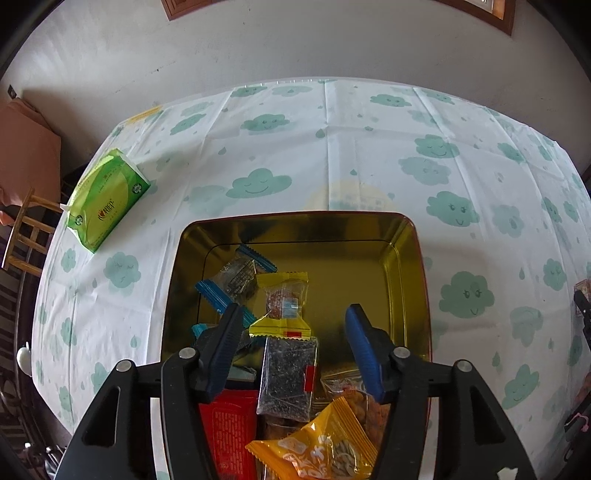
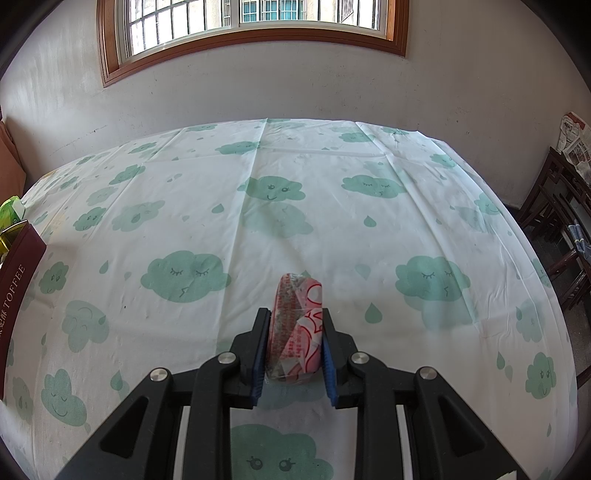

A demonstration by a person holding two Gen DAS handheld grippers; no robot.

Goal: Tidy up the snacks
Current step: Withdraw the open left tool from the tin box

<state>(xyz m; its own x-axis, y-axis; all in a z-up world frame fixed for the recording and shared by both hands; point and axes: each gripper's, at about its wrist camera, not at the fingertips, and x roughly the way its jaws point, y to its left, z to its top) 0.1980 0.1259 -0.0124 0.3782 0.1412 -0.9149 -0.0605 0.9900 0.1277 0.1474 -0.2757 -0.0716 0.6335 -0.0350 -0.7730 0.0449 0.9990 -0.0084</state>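
Snacks: wrapped packets lie piled in the gold-lined tin (image 1: pixel 406 240) on the cloud tablecloth (image 1: pixel 332 147).
Yellow-ended packet (image 1: pixel 284 302): lies in the tin between the spread fingers, untouched.
Left gripper (image 1: pixel 293 314): released, above the tin.
Right gripper (image 2: pixel 293 317): clenched on a pink wrapped snack (image 2: pixel 295 328), over the tablecloth.
Tissue pack (image 1: pixel 107 195): green, left of the tin.

Home dining room, cloud-print tablecloth (image 2: pixel 295 229), window (image 2: pixel 255 26)

Snack packets (image 1: pixel 284 332) piled in tin (image 1: pixel 406 258) on table (image 1: pixel 332 147); tissue pack (image 1: pixel 107 199) left of tin.
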